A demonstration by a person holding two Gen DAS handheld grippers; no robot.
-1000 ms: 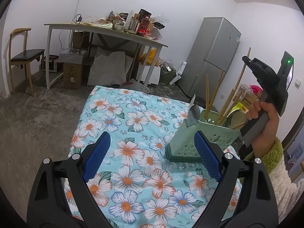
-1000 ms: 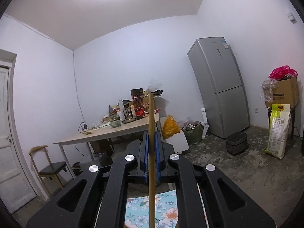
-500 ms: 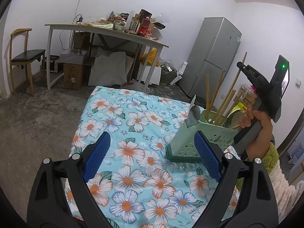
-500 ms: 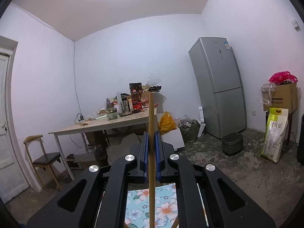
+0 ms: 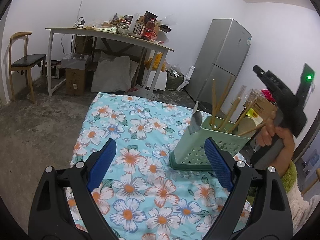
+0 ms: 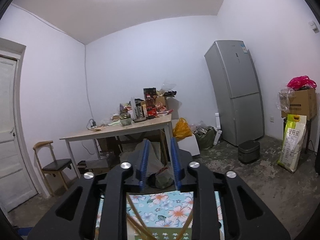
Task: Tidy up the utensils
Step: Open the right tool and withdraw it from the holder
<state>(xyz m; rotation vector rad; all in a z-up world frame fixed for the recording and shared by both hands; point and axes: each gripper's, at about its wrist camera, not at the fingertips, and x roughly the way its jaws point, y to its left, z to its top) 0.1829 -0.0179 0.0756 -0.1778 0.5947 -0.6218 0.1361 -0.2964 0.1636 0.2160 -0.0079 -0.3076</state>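
The green utensil holder [image 5: 208, 140] is standing on the worktop [image 5: 140, 160], which is covered with a blue flowered cloth, near its right side in the left wrist view. The holder is a tall box with small holes in its lower wall, and it is leaning a little in this fisheye picture.

Several wooden chopsticks [image 5: 215, 100] are standing inside it. Their long axes are running mostly up and down, with the free ends pointing up and fanning out toward the right. One stick is almost upright, and the others are tilting to the right over the rim. A metal spoon [image 5: 195, 122] is sitting at the left corner of the holder with its bowl end up. A pale wooden spoon [image 5: 247, 125] is resting at the right side of the holder.

The left tool [image 5: 158, 156] is hovering low over the cloth, just in front of the holder. Its blue pads are standing wide apart, and nothing is between them.

The right tool [image 6: 160, 160] is opening at this moment. Its blue pads are a small way apart and the gap between them is holding nothing. In the left wrist view a hand [image 5: 276, 138] with a green cuff is holding this tool just right of the holder. Under it, in the right wrist view, thin stick ends [image 6: 136, 223] are crossing the bottom edge.
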